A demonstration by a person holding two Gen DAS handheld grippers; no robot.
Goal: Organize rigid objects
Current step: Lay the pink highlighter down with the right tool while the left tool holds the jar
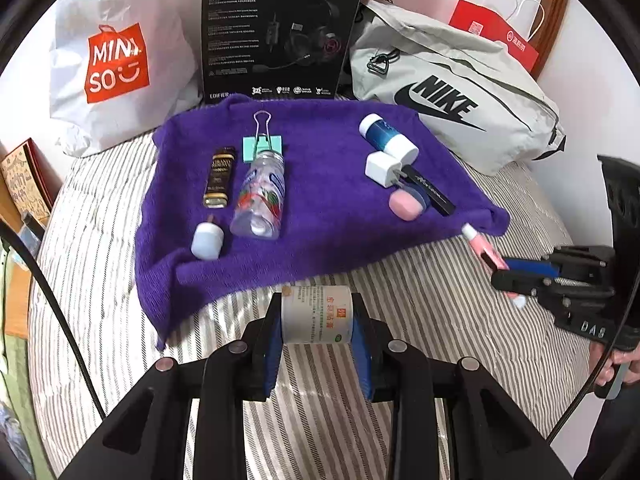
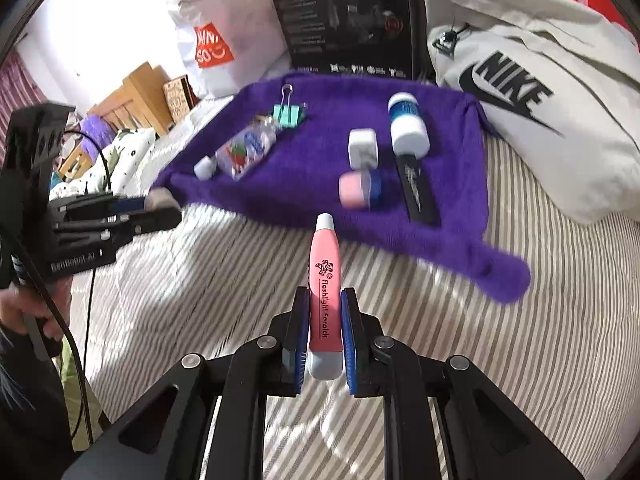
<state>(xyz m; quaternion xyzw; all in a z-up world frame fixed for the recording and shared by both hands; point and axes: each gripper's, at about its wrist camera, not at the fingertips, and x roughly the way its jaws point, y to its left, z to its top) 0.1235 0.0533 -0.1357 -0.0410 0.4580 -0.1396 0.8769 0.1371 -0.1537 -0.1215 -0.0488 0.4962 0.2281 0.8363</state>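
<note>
A white labelled jar (image 1: 316,314) sits clamped between the blue pads of the left gripper (image 1: 317,320), above the striped bed (image 1: 440,320) just off the near edge of the purple towel (image 1: 320,208). The right gripper (image 2: 325,332) is closed on a pink flashlight pen (image 2: 325,280), its tip pointing at the towel's near edge. On the towel's left half lie a clear bottle (image 1: 262,196), a mint binder clip (image 1: 262,146) and a dark lighter-like bar (image 1: 218,178); on the right half, a white charger (image 1: 382,168) and a blue-and-white tube (image 1: 388,136).
</note>
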